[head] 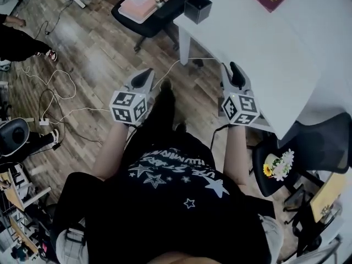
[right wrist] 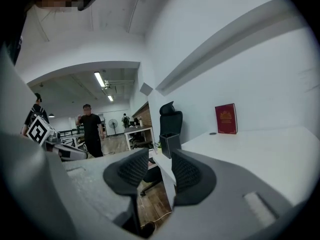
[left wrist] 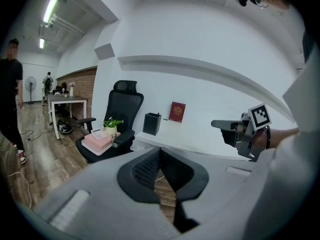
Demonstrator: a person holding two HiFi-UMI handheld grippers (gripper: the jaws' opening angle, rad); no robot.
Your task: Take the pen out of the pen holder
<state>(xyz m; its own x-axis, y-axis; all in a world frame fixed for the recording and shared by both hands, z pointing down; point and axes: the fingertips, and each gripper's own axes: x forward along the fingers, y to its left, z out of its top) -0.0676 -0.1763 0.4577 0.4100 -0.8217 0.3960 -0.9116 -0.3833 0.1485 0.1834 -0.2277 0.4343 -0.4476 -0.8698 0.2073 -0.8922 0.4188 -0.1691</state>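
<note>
One thin dark tip, likely the pen point(left wrist: 158, 114), is poking above the rim of the square black pen holder point(head: 198, 7), which is sitting near the corner of the smooth white desk point(head: 275, 54), well apart from both grippers. An angled pull is risking tipping the light, boxy holder off that corner, and a slim pen may be slipping on ribbed pads. The left gripper point(left wrist: 159, 154) is resting closed and empty, while the right gripper point(right wrist: 160, 155) is gaping, holding nothing
</note>
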